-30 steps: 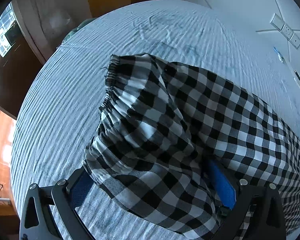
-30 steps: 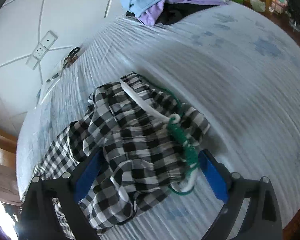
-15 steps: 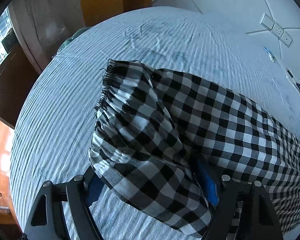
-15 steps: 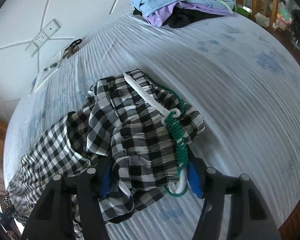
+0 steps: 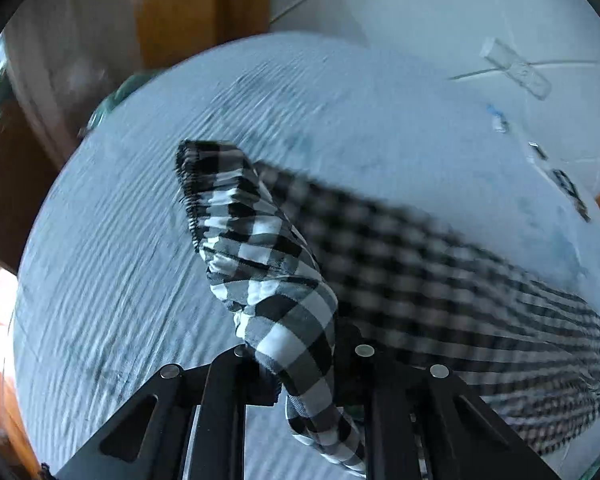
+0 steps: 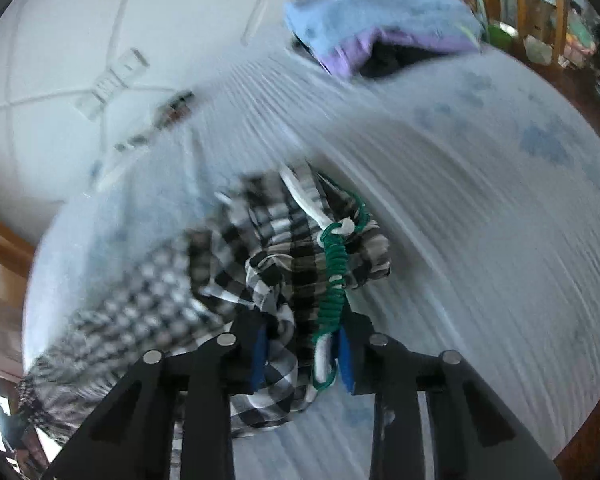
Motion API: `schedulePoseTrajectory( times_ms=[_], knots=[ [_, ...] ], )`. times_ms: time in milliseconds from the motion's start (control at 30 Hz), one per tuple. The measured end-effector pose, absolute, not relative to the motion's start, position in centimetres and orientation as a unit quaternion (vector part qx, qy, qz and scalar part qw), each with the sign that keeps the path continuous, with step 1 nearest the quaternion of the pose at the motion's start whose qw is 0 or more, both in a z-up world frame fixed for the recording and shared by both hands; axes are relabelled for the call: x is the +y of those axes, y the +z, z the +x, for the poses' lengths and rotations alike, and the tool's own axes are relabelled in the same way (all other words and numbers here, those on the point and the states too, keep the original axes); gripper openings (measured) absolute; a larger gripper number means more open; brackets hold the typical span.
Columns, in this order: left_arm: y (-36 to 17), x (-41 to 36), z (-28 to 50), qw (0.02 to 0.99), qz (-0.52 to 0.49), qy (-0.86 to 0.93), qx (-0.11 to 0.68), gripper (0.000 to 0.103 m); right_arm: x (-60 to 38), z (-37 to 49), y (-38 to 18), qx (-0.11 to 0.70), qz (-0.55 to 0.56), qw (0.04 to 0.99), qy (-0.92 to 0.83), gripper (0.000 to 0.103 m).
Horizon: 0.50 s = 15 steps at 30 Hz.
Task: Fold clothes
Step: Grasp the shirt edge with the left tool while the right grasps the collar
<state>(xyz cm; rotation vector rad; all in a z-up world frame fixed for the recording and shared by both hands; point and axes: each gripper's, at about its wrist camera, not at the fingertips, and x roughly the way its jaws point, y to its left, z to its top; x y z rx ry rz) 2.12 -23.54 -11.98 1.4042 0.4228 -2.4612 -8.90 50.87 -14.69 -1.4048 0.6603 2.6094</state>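
Left tool [image 5: 300,364]: jaws closed on gathered hem of checked garment [image 5: 276,264], fabric trailing toward 4 o'clock across striped bed [image 5: 112,264]. Right tool [image 6: 302,356]: jaws clamped on bunched waistband [image 6: 296,256] plus green-white cord [image 6: 334,276]. Folded clothes pile [image 6: 380,20] at 12 o'clock.

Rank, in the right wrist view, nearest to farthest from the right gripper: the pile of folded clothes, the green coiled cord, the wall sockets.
1. The green coiled cord: runs up from between the right gripper fingers, over the checked garment.
2. The wall sockets: upper left, on the white wall beyond the bed.
3. The pile of folded clothes: top right, at the bed's far end.
2 and 3 are close.
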Motion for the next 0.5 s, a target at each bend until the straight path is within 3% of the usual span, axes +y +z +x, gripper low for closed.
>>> schedulePoseTrajectory(
  times_ms=[233, 400, 433, 500],
  knots=[
    [-4.6, -13.5, 1.4, -0.015, 0.432, -0.899, 0.066, 0.017, 43.9, -8.6, -7.4, 0.171, -0.393, -0.080, 0.900, 0.023],
    [-5.6, -5.5, 0.2, -0.119, 0.460, -0.879, 0.021, 0.020, 35.9, -9.4, -6.9, 0.111, -0.407, -0.186, 0.887, 0.023],
    [-6.4, -4.6, 0.0, -0.133, 0.474, -0.870, 0.024, 0.025, 34.4, -9.4, -7.4, 0.099, -0.416, -0.204, 0.881, 0.023],
    [-8.2, -3.1, -0.3, -0.146, 0.504, -0.851, 0.026, 0.055, 31.2, -9.6, -8.8, 0.069, -0.440, -0.242, 0.862, 0.028]
  ],
)
